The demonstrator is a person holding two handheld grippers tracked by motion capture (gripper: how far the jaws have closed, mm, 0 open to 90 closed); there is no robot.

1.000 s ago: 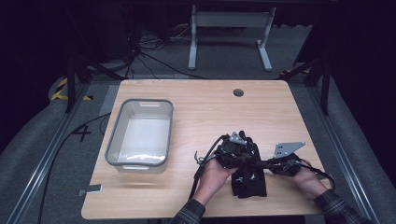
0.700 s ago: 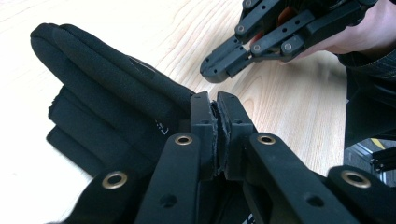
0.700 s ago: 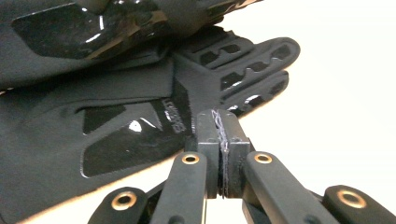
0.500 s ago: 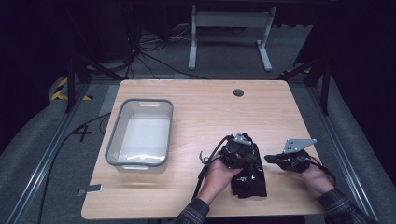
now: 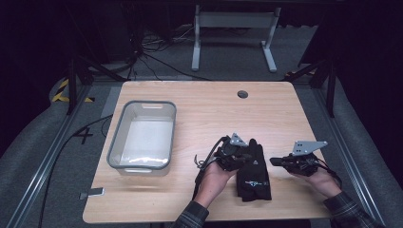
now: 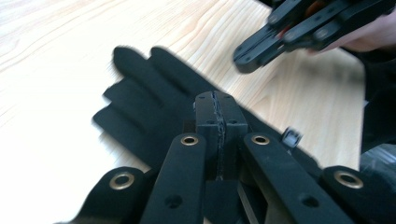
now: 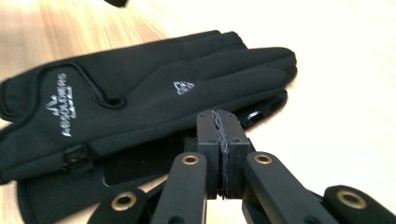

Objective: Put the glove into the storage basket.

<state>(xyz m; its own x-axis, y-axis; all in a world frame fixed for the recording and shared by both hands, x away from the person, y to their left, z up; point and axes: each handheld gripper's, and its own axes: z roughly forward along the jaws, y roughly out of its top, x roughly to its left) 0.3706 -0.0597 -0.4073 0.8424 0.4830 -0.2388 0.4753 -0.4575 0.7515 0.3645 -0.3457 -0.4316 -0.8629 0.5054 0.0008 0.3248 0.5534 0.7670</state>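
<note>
- A pair of black fabric gloves (image 5: 254, 173), one stacked on the other, is seen lying flat on the light wooden table (image 5: 199, 109), near its front edge and toward the front right corner.
- The long axis of the gloves is set roughly front to back across the table, leaning slightly; the fingertips are pointed toward the far edge and the cuffs toward the front edge.
- In the right gripper view, white lettering near the cuff and a small white logo on the back of the upper glove (image 7: 140, 93) are shown, and the edge of the lower glove is seen beneath it.
- The left gripper (image 5: 240, 153) is held at the left side of the gloves, over their finger end; in the left gripper view its jaws are pressed together above the gloves (image 6: 154, 107), with nothing seen pinched between the pads, after having just been closing.
- The right gripper (image 5: 274, 161) is held to the right of the gloves, apart from them and pointed at them; its jaws are also pressed together, with nothing between them.
- A clear plastic rectangular bin with a grey rim (image 5: 142, 135) is placed near the left edge of the table, well apart from the gloves.
</note>
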